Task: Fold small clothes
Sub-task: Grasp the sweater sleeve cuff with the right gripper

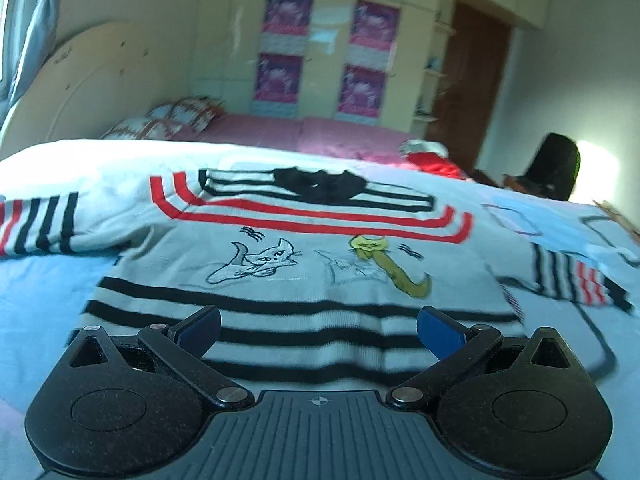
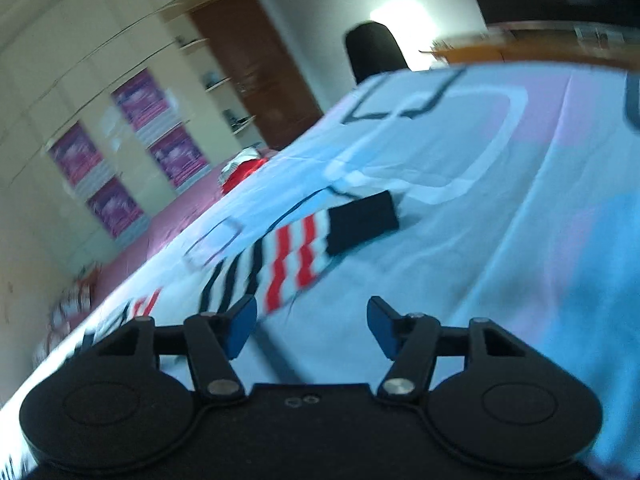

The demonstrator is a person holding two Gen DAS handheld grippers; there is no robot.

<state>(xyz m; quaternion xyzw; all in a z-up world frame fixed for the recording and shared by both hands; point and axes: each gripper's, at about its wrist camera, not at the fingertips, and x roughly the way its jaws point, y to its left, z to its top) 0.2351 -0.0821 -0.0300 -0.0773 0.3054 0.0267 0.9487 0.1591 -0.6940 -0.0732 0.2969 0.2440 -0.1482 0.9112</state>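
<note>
A small white knitted sweater (image 1: 288, 248) with black and red stripes and embroidered cats lies spread flat, front up, on a pale blue and pink patterned bedsheet (image 1: 48, 280), its black collar (image 1: 320, 184) pointing away from the camera and both sleeves stretched out to the sides. The left gripper (image 1: 318, 326), black with blue finger pads, hangs just over the sweater's striped bottom hem with its jaws spread wide and nothing between them; whether the pads touch the knit cannot be told. In the right wrist view, which is tilted and blurred, the right gripper (image 2: 312, 326) is likewise wide open and empty, poised above the bedsheet (image 2: 500, 240) just beside the striped right sleeve (image 2: 288, 260), whose black cuff (image 2: 362, 222) lies flat on the sheet ahead of the left-hand blue pad. Beyond the sheet a pink bedspread (image 1: 280, 132) covers the far part of the bed, with patterned pillows (image 1: 168, 120) near a cream headboard (image 1: 80, 92) and a bundle of red and white cloth (image 1: 430, 158) at the edge. Against the back wall stands a cream wardrobe (image 1: 328, 20) carrying four purple posters (image 1: 286, 10), next to a brown wooden door (image 1: 472, 80) and a black chair back (image 1: 554, 166).
</note>
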